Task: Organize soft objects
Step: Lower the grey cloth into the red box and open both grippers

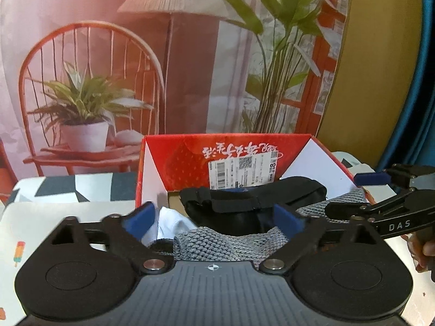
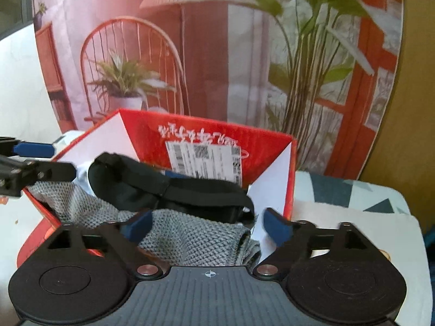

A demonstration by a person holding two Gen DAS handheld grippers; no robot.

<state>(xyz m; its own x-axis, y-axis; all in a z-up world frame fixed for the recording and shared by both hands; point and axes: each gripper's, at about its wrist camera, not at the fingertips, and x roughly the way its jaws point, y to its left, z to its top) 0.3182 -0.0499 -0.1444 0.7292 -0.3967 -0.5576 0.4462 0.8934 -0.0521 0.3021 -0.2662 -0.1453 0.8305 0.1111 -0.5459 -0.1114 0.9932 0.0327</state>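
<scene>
A red cardboard box (image 1: 190, 160) stands open on the table, also in the right wrist view (image 2: 206, 133). Inside lie a grey knitted cloth (image 1: 217, 241) (image 2: 185, 233), a black padded item with a strap (image 1: 252, 198) (image 2: 163, 190) on top of it, and a white cloth (image 1: 174, 222) at the left. My left gripper (image 1: 214, 217) is open above the box's near edge, over the grey cloth, holding nothing. My right gripper (image 2: 206, 225) is open over the grey cloth at the box's right side, also empty; it shows at the right of the left wrist view (image 1: 380, 190).
The table carries a patterned cloth (image 1: 68, 187) and a pale mat (image 1: 27, 231) left of the box, with more mat (image 2: 353, 217) to its right. A printed backdrop (image 1: 163, 54) of a chair, lamp and plants stands behind the box.
</scene>
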